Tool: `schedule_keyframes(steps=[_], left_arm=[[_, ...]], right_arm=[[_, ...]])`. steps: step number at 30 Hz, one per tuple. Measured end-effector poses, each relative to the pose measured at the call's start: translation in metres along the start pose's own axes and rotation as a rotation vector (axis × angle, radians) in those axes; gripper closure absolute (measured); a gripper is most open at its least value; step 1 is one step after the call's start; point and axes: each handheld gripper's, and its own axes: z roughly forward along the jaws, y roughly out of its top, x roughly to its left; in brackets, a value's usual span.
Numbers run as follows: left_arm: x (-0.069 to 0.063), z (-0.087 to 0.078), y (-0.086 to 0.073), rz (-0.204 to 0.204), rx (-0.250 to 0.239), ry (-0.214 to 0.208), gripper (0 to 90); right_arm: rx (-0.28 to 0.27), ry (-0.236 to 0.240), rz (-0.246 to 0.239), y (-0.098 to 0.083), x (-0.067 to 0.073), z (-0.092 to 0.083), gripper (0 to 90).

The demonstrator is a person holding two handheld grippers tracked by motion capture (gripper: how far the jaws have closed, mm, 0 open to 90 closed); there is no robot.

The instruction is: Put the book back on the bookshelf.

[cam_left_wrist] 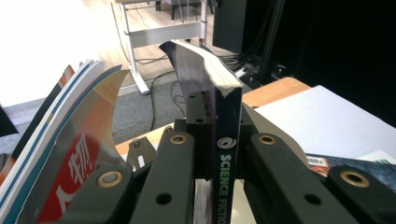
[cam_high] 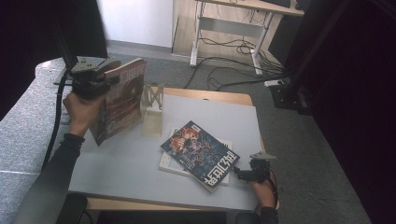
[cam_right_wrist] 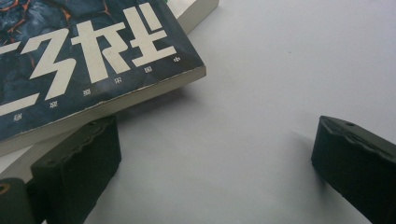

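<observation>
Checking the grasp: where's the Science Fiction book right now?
High view, left side: the Science Fiction book is lifted upright, clamped in the left gripper, beside the clear bookstand.

The surface (cam_high: 121,168) is looked down on from above its near edge, facing forward, far enough off that floor and a desk (cam_high: 243,14) at 12 o'clock are taken in. The left gripper view is pressed close along its jaws, level, toward that same desk (cam_left_wrist: 159,32), with a book spine (cam_left_wrist: 227,140) seen edge-on at centre. The right gripper view is held low, close over the surface (cam_right_wrist: 261,93); the dark-covered book (cam_right_wrist: 84,60) at 10 o'clock is shared with the high view (cam_high: 201,154).
</observation>
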Motion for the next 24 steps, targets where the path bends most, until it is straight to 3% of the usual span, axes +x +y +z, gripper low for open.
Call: schedule_keyframes(steps=[5, 9, 13, 24], left_arm=[[-0.001, 0.008, -0.006, 0.005, -0.015, 0.023, 84.0], [-0.002, 0.014, -0.014, 0.007, 0.005, 0.029, 84.0], [0.000, 0.010, -0.019, -0.005, -0.003, 0.019, 83.9], [0.001, -0.004, -0.023, 0.019, 0.103, -0.002, 82.2]], right_arm=[[0.000, 0.000, 0.000, 0.000, 0.000, 0.000, 0.9], [-0.001, 0.000, -0.001, 0.000, 0.000, 0.000, 0.9], [-0.001, 0.000, -0.001, 0.000, 0.000, 0.000, 0.9], [0.001, 0.001, -0.001, 0.000, 0.000, 0.000, 0.9]])
